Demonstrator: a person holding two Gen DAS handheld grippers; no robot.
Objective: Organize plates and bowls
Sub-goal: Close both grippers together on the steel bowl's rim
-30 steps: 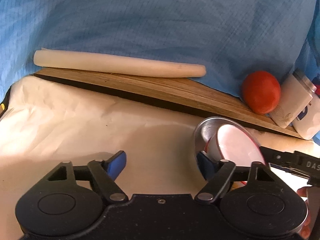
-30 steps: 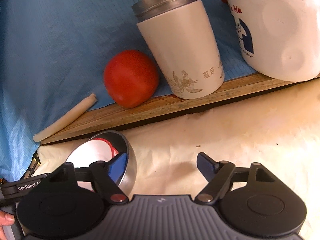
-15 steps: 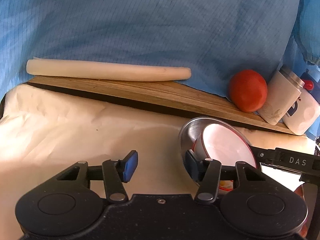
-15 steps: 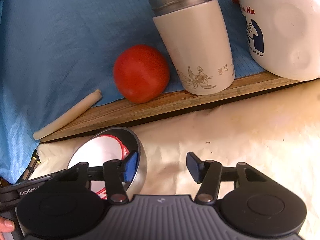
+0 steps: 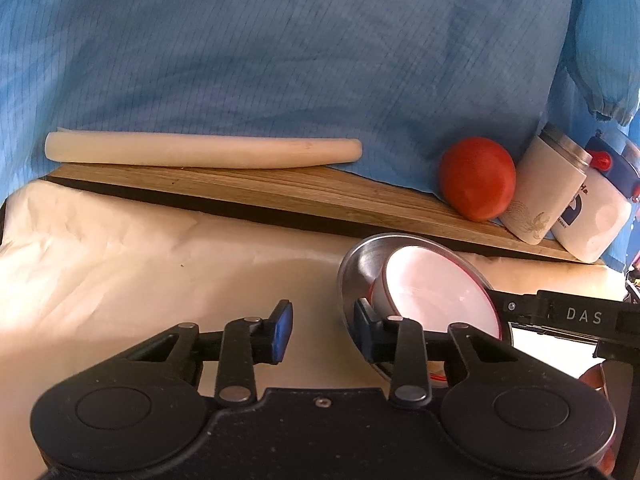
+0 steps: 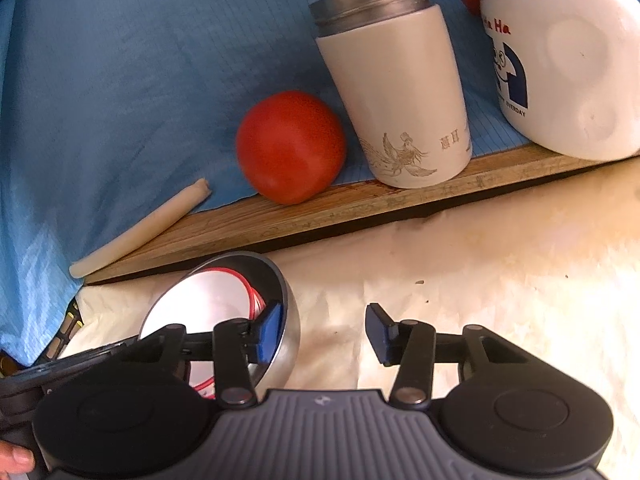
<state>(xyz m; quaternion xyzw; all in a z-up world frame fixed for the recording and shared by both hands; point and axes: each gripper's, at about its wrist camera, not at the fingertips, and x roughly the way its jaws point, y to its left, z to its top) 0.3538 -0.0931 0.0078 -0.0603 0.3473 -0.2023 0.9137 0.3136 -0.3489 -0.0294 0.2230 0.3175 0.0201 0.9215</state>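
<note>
Blue fabric (image 5: 304,64) fills the whole backdrop from nine to three o'clock, hanging behind a long wooden board (image 5: 280,196). Cream paper (image 5: 120,264) covers the table in front of it. On the board in the left wrist view lie a pale roll (image 5: 200,154) at ten o'clock, then a red tomato (image 5: 476,178), a beige tumbler (image 5: 544,196) and a white bottle (image 5: 596,216) out towards three.

Smaller still is the steel bowl (image 5: 362,268), at four o'clock of the left view and seven o'clock of the right (image 6: 288,320), holding a white red-rimmed bowl (image 5: 436,292) tilted on its side — not nested flat.

The left gripper (image 5: 322,326) stands parted with nothing between its pads; one finger sits just beside the steel bowl's outer wall. The right gripper (image 6: 324,332) is likewise spread and empty, its left finger over the steel rim.

Steel looks light, stiff and slick, so a pinch across the thin rim seems best. The inner bowl may be breakable and could slide or clatter if the outer one tips — lift level.
</note>
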